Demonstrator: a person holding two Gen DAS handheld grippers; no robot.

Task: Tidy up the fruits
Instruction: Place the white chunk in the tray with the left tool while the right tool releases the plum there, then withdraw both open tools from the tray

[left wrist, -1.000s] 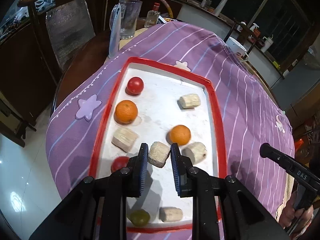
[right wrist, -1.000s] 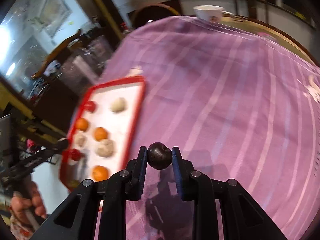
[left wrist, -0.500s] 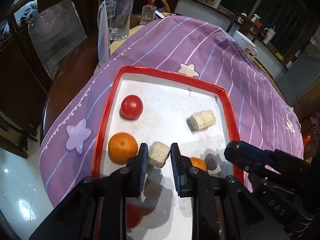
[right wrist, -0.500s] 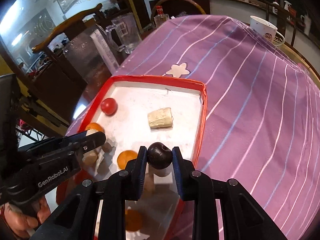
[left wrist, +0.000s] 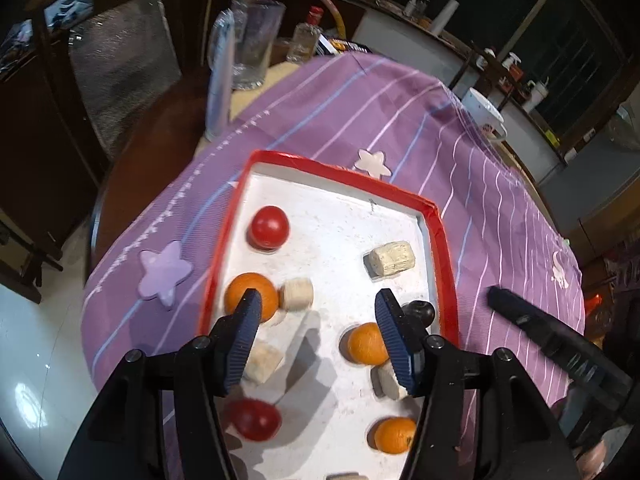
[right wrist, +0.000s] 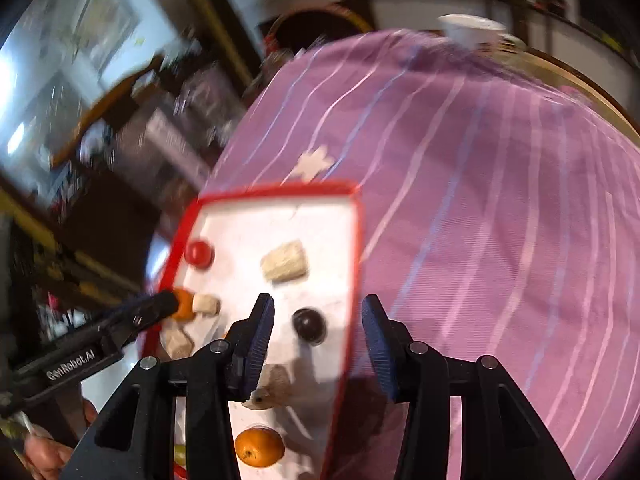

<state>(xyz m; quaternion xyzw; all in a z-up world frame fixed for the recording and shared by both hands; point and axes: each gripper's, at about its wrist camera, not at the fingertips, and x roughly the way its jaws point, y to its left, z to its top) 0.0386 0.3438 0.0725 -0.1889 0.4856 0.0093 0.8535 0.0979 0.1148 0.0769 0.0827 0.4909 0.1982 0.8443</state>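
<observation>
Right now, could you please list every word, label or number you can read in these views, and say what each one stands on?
"GenRobot.AI": on the side of the left gripper, as the right wrist view shows it.
Marking on the right gripper: blurred, unreadable.
Print on the white mug: too small to read.
Label on the bottle: too small to read.

The right view is motion-blurred; a pale chunk (left wrist: 344, 476) (bottom edge) is cut off.

The left tool (right wrist: 120, 328) reads "GenRobot.AI".
</observation>
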